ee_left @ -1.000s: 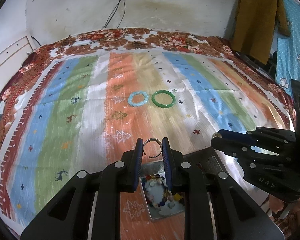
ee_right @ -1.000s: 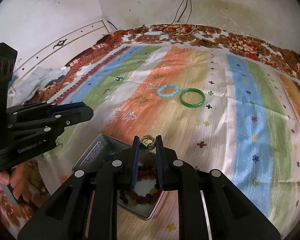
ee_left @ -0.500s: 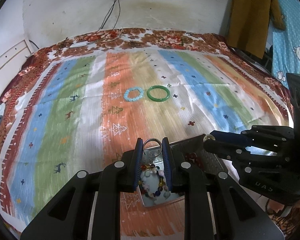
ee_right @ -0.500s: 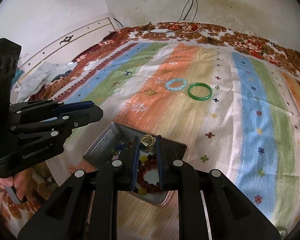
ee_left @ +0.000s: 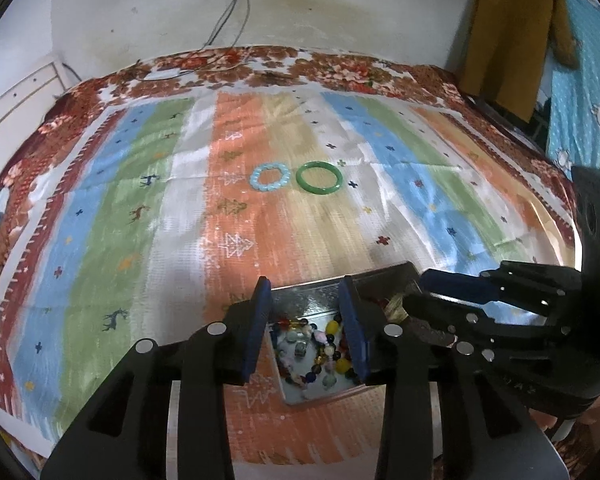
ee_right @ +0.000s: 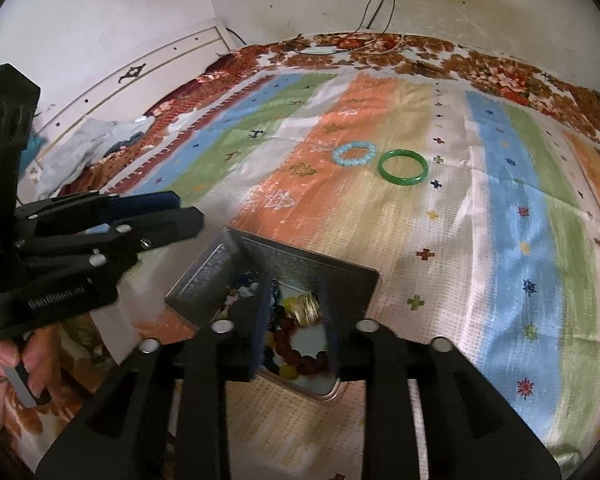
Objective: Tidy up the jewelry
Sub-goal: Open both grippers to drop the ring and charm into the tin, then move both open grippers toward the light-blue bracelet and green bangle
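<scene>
Left gripper (ee_left: 305, 286) jaws just parted to a moderate gap, nothing between them, poised over the open metal tin (ee_right: 340, 264) at the near edge of the striped bedspread (ee_left: 140, 200). Right gripper (ee_right: 295, 280) likewise just opening, tips dipped inside the tin, with a small gold piece (ee_right: 308, 307) seen low between the pads, apparently loose on the heap of mixed beads (ee_left: 332, 360); contact with the right-hand pad not ruled out. Hard to pick out, among those beads, anything let go by the left tool. Out on the orange stripe, well apart from the tin: a pale blue bead bracelet (ee_left: 270, 190) and a green bangle (ee_left: 319, 192), side by side, not touching, yet to be gathered.

Likely trouble: two tools crowded over one small tin, close enough to knock together on the way out. Also a light tin on soft bedding, near the edge, easily tilted or shoved off by a pad catching its wall, spilling the lot. Possible, too, for the gold piece to snag on a pad and ride out again if lifted in haste. Later on, a smooth, hard bangle apt to slip from narrow pads, and a bead bracelet apt to sag and swing when pinched at one point. At lower left of the right wrist view, a person's hand (ee_right: 16, 360) wrapped round the left tool's handle.
</scene>
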`<action>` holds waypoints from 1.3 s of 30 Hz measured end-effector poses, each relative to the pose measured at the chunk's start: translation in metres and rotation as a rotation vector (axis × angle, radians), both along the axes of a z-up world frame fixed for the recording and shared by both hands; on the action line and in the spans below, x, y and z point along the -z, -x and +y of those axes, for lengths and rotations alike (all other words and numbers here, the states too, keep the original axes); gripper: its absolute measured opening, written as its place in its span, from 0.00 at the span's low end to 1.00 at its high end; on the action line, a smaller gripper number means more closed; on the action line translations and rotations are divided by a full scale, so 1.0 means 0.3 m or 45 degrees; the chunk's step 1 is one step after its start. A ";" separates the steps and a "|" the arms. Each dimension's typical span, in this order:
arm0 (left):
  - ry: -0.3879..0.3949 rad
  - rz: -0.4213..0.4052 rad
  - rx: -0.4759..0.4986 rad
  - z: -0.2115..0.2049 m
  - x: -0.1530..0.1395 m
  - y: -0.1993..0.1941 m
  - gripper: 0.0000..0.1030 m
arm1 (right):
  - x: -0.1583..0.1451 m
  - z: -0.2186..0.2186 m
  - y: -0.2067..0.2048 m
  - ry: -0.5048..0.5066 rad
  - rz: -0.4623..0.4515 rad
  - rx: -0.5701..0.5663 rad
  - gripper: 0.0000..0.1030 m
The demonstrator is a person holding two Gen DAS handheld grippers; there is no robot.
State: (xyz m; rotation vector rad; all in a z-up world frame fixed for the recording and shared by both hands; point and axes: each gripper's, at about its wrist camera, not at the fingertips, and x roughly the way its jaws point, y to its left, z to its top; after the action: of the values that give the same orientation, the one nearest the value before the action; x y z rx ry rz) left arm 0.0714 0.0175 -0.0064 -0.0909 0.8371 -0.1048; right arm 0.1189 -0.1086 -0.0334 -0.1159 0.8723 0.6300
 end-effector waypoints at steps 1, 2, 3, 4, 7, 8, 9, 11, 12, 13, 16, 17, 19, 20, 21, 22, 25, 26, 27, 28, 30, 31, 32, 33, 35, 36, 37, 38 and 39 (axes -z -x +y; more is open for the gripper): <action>0.004 0.004 -0.010 0.006 0.001 -0.001 0.34 | 0.000 -0.003 -0.002 -0.001 -0.001 0.010 0.30; 0.006 0.006 -0.017 0.009 0.001 -0.003 0.34 | -0.001 -0.006 -0.004 -0.003 -0.003 0.017 0.30; 0.009 0.008 -0.026 0.014 0.001 -0.004 0.35 | -0.003 -0.010 -0.006 -0.003 -0.006 0.027 0.31; 0.011 0.007 -0.031 0.017 0.000 -0.004 0.35 | -0.004 -0.011 -0.009 -0.002 -0.009 0.033 0.33; 0.015 0.011 -0.038 0.022 -0.001 -0.008 0.40 | -0.007 -0.020 -0.017 0.010 -0.032 0.058 0.43; 0.011 0.010 -0.040 0.021 -0.001 -0.008 0.40 | -0.006 -0.020 -0.018 0.014 -0.034 0.059 0.43; 0.006 0.009 -0.041 0.020 0.000 -0.008 0.40 | -0.005 -0.022 -0.021 0.014 -0.032 0.061 0.43; 0.008 0.009 -0.042 0.019 0.000 -0.008 0.41 | -0.003 -0.028 -0.029 0.012 -0.026 0.071 0.45; 0.008 0.008 -0.047 0.021 0.000 -0.009 0.42 | -0.002 -0.031 -0.033 0.013 -0.027 0.078 0.47; 0.006 0.006 -0.051 0.020 0.000 -0.009 0.42 | -0.002 -0.034 -0.036 0.013 -0.028 0.083 0.48; 0.010 0.010 -0.064 0.028 0.004 -0.017 0.45 | -0.004 -0.045 -0.051 0.008 -0.031 0.103 0.51; 0.008 0.010 -0.071 0.030 0.005 -0.021 0.46 | -0.004 -0.048 -0.056 0.008 -0.034 0.111 0.53; 0.010 0.010 -0.083 0.039 0.004 -0.034 0.47 | -0.006 -0.054 -0.064 0.007 -0.039 0.126 0.55; 0.015 0.013 -0.088 0.044 0.005 -0.043 0.47 | -0.007 -0.059 -0.072 0.005 -0.040 0.137 0.56; 0.019 0.016 -0.092 0.047 0.006 -0.049 0.48 | -0.008 -0.062 -0.079 0.004 -0.040 0.148 0.57; 0.022 0.020 -0.098 0.049 0.007 -0.058 0.48 | -0.008 -0.065 -0.084 0.004 -0.040 0.155 0.57; 0.000 0.020 -0.101 0.043 0.010 -0.082 0.53 | -0.007 -0.069 -0.102 0.005 -0.042 0.173 0.59; -0.006 0.015 -0.102 0.041 0.008 -0.092 0.55 | -0.008 -0.069 -0.108 0.006 -0.044 0.175 0.60; -0.010 0.012 -0.101 0.041 0.007 -0.101 0.57 | -0.009 -0.069 -0.112 0.007 -0.047 0.177 0.61; -0.016 0.009 -0.101 0.040 0.005 -0.112 0.58 | -0.011 -0.068 -0.121 0.010 -0.054 0.184 0.61; -0.040 -0.003 -0.103 0.041 -0.001 -0.134 0.62 | -0.016 -0.067 -0.136 0.016 -0.061 0.193 0.63; -0.047 -0.009 -0.099 0.041 -0.003 -0.141 0.63 | -0.018 -0.068 -0.144 0.018 -0.064 0.200 0.65; -0.048 -0.013 -0.095 0.043 -0.007 -0.147 0.66 | -0.021 -0.070 -0.156 0.017 -0.068 0.210 0.65; -0.040 -0.017 -0.089 0.048 -0.009 -0.154 0.69 | -0.023 -0.072 -0.166 0.014 -0.069 0.216 0.66; -0.027 -0.023 -0.084 0.054 -0.011 -0.161 0.71 | -0.023 -0.079 -0.188 0.009 -0.073 0.239 0.69; -0.029 -0.028 -0.082 0.057 -0.011 -0.169 0.73 | -0.024 -0.081 -0.198 0.010 -0.077 0.247 0.70; -0.037 -0.034 -0.079 0.059 -0.011 -0.179 0.73 | -0.026 -0.081 -0.206 0.010 -0.081 0.253 0.71; -0.043 -0.039 -0.076 0.060 -0.011 -0.185 0.73 | -0.028 -0.084 -0.218 0.011 -0.090 0.267 0.72; -0.051 -0.044 -0.078 0.063 -0.012 -0.200 0.74 | -0.029 -0.086 -0.228 0.011 -0.093 0.274 0.73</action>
State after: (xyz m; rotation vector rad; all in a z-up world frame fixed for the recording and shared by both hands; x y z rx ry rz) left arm 0.1315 0.0363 -0.0027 -0.0767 0.8007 -0.0321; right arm 0.1873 -0.1343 -0.0248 -0.0515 0.8042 0.4183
